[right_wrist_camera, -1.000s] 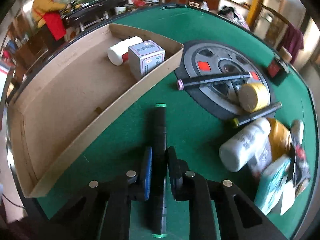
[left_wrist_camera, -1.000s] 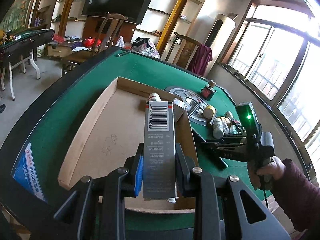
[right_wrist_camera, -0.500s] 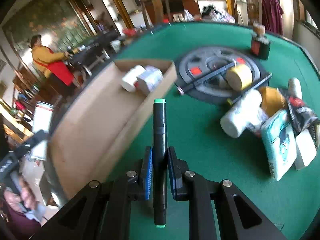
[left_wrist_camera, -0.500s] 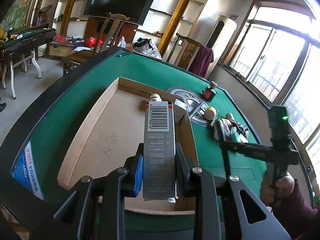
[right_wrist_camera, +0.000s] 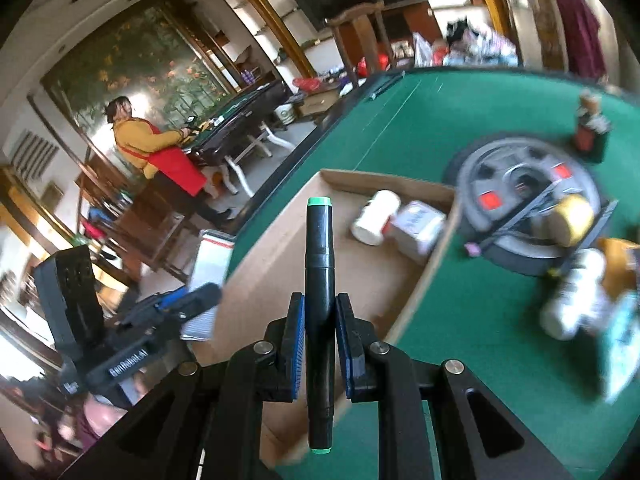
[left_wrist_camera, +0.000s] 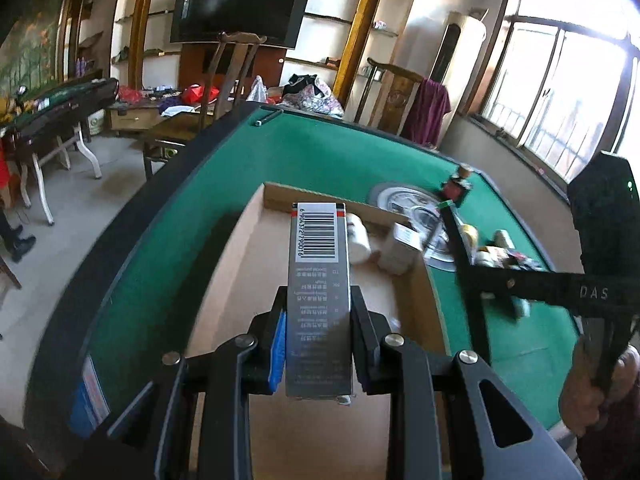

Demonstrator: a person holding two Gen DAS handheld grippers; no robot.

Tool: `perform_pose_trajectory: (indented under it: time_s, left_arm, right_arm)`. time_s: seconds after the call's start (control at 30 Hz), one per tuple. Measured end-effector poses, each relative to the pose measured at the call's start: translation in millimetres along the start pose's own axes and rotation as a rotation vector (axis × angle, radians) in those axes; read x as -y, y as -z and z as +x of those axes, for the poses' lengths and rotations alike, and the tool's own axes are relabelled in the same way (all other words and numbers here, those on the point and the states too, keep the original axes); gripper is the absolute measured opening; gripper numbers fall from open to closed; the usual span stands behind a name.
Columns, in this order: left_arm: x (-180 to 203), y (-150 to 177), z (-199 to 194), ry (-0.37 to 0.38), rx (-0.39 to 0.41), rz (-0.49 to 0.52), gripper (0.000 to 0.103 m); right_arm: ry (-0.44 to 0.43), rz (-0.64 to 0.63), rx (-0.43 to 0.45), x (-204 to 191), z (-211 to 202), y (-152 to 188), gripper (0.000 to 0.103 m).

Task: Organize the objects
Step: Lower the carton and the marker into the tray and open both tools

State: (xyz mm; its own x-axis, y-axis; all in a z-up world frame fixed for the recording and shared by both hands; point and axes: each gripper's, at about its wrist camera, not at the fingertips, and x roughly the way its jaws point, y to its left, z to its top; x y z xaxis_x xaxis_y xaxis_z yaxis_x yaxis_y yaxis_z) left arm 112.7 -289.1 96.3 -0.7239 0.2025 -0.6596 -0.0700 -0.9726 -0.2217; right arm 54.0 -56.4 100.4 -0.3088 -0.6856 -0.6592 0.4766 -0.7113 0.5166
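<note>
My left gripper (left_wrist_camera: 318,344) is shut on a long grey carton with a barcode (left_wrist_camera: 319,280) and holds it above the near end of the shallow cardboard tray (left_wrist_camera: 248,248). My right gripper (right_wrist_camera: 319,344) is shut on a black marker with green ends (right_wrist_camera: 319,280), raised over the tray's near right edge (right_wrist_camera: 424,280). It also shows in the left wrist view, with the marker (left_wrist_camera: 464,264) to the right of the tray. A white bottle (right_wrist_camera: 376,218) and a small white box (right_wrist_camera: 418,226) lie in the tray's far corner.
On the green felt table (left_wrist_camera: 312,164), right of the tray, lies a grey weight plate (right_wrist_camera: 520,196) with pens and a yellow tape roll (right_wrist_camera: 570,220). A dark ink bottle (right_wrist_camera: 590,128) stands beyond. Bottles and packets (right_wrist_camera: 580,308) are heaped at the right.
My right gripper has lifted the marker off the felt and swung left, over the tray's right edge. My left gripper has held the carton nearly still above the tray.
</note>
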Motion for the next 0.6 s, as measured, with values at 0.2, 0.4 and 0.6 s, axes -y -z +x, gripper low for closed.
perform_pose_trajectory:
  time_s: [0.2, 0.4, 0.6]
  left_arm:
    - [-15, -34, 55, -0.012, -0.101, -0.020, 0.026]
    - [-35, -53, 109, -0.034, -0.188, -0.068, 0.026]
    - [-37, -52, 141, -0.043, -0.236, -0.077, 0.026]
  right_arm:
    - [0.008, 0.089, -0.033, 1, 61, -36, 0.017]
    - [0.064, 0.176, -0.052, 14, 105, -64, 0.017]
    - [0.089, 0.218, -0.082, 25, 127, -71, 0.017]
